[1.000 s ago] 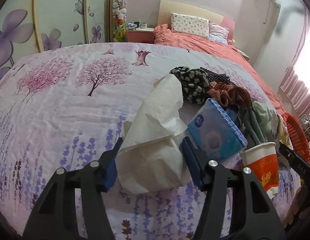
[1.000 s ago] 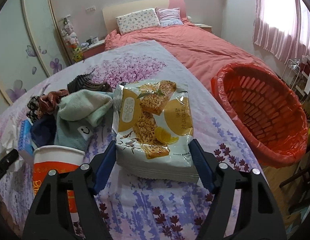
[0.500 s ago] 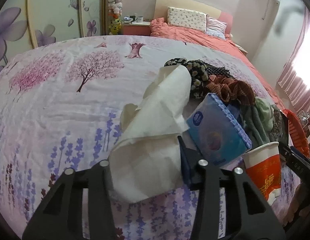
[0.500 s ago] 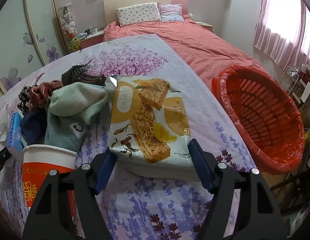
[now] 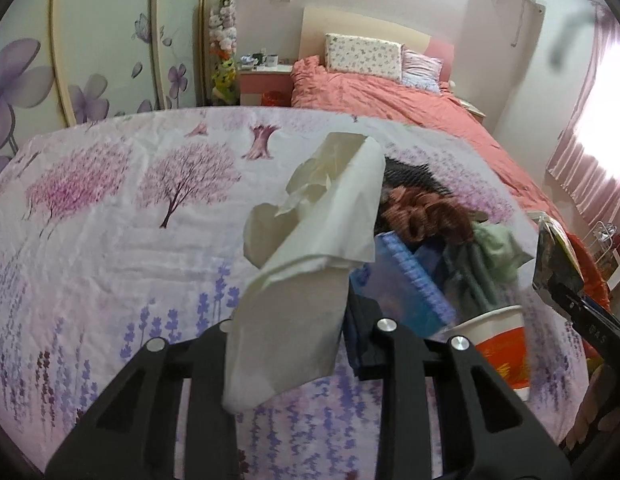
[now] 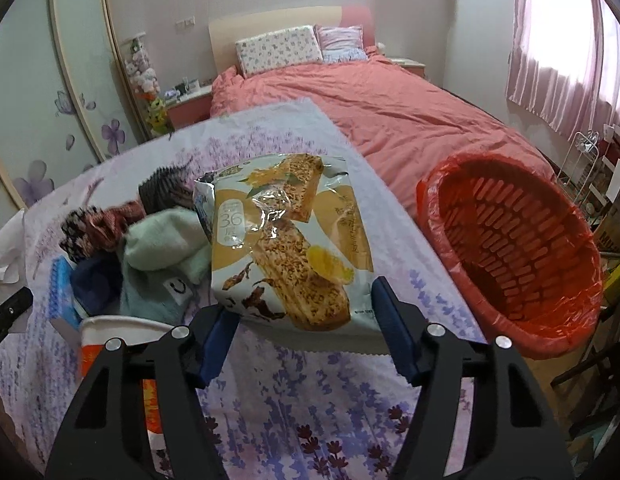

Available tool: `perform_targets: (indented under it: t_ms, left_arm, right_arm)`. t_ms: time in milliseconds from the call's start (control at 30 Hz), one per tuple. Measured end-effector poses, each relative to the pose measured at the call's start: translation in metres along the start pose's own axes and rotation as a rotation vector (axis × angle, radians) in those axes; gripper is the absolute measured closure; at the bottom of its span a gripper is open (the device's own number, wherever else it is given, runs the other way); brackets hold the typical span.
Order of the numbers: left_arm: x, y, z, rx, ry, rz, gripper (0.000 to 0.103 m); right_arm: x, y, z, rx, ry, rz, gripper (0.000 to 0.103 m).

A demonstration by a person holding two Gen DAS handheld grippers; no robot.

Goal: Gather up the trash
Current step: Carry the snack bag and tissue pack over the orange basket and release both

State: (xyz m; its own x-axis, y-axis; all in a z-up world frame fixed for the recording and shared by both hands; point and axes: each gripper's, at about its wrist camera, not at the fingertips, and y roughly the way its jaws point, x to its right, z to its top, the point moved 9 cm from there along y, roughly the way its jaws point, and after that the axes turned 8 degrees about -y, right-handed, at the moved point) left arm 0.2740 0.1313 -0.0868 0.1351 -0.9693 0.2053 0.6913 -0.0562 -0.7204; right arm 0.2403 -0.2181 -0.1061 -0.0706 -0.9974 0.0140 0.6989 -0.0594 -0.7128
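Observation:
A crumpled cream tissue [image 5: 322, 232] hangs clear of the flowered bedspread [image 5: 110, 240], and my left gripper [image 5: 294, 332] is shut on its lower part; the tissue hides the left finger. In the right wrist view a snack bag printed with cereal bars [image 6: 286, 240] is tilted up off the bedspread. My right gripper [image 6: 302, 332] has the bag's lower end between its blue pads, and the jaws are closing on it. An orange trash basket [image 6: 510, 248] lined with a red bag stands to the right of the bed.
A red-and-white paper cup [image 6: 110, 336] stands near the front edge, beside a blue tissue pack [image 5: 406, 292]. A pile of clothes [image 5: 426, 212] with a pale green towel [image 6: 158, 252] lies behind them. A second bed with a coral cover [image 6: 390, 112] fills the back.
The left jaws shut on the tissue and raised it off the bedspread. The right jaws narrowed on the snack bag and tilted it upward.

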Motion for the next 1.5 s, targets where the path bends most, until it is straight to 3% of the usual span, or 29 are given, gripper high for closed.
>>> perform_targets:
  t_ms: [233, 433, 833, 1067, 1333, 1500]
  left_arm:
    - [0.042, -0.023, 0.009, 0.032, 0.042, -0.061, 0.073]
    - [0.104, -0.036, 0.012, 0.043, 0.101, -0.144, 0.072]
    - [0.288, -0.021, -0.025, -0.038, 0.283, -0.372, 0.071]
    - [0.375, 0.002, -0.059, -0.097, 0.377, -0.451, 0.069]
    - [0.421, 0.038, -0.09, -0.18, 0.421, -0.471, 0.068]
    - [0.426, 0.051, -0.093, -0.188, 0.429, -0.448, 0.048]
  right_arm:
    - [0.017, -0.021, 0.012, 0.051, 0.037, 0.011, 0.037]
    - [0.05, -0.036, 0.018, 0.081, 0.089, -0.013, 0.037]
    - [0.156, -0.041, 0.015, 0.105, 0.247, -0.127, 0.037]
    - [0.206, -0.024, 0.007, 0.103, 0.34, -0.165, 0.037]
    - [0.236, -0.006, -0.003, 0.097, 0.41, -0.144, 0.034]
    - [0.246, 0.006, -0.008, 0.076, 0.429, -0.108, 0.026]
